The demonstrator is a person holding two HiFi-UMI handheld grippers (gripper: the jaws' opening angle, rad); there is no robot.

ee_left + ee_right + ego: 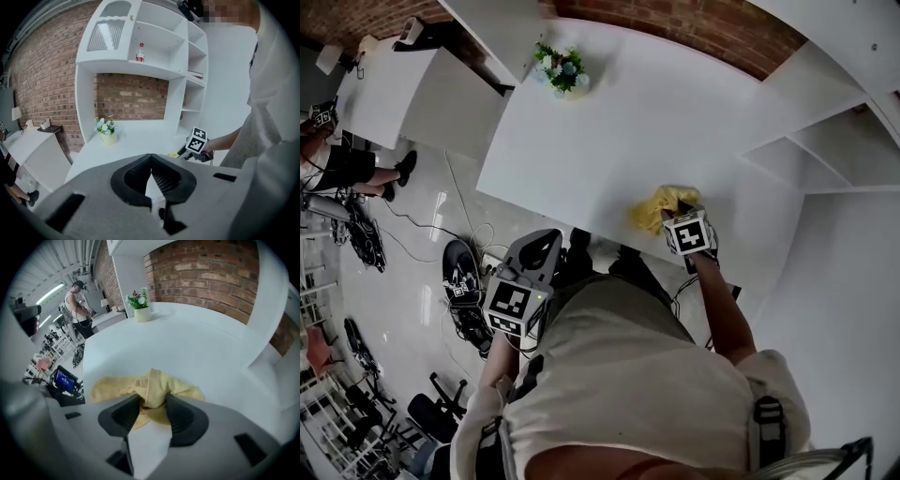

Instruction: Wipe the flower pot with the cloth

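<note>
Right gripper view: yellow cloth (pixel 150 380) lies bunched at the counter's (pixel 201 343) near edge, one fold pinched in the right gripper's (pixel 152 399) jaws. The pot (pixel 142 313) stands well apart at the far corner. The left gripper (pixel 151 159), off the counter, has jaws together, empty.

Your flower pot (pixel 562 73) stands at the table's (pixel 675 122) far left corner, well apart from the cloth (pixel 652 212), which lies by the near edge under your right gripper (pixel 152 401), a fold between its jaws; your left gripper (pixel 542 251) is off the table, before that edge
</note>
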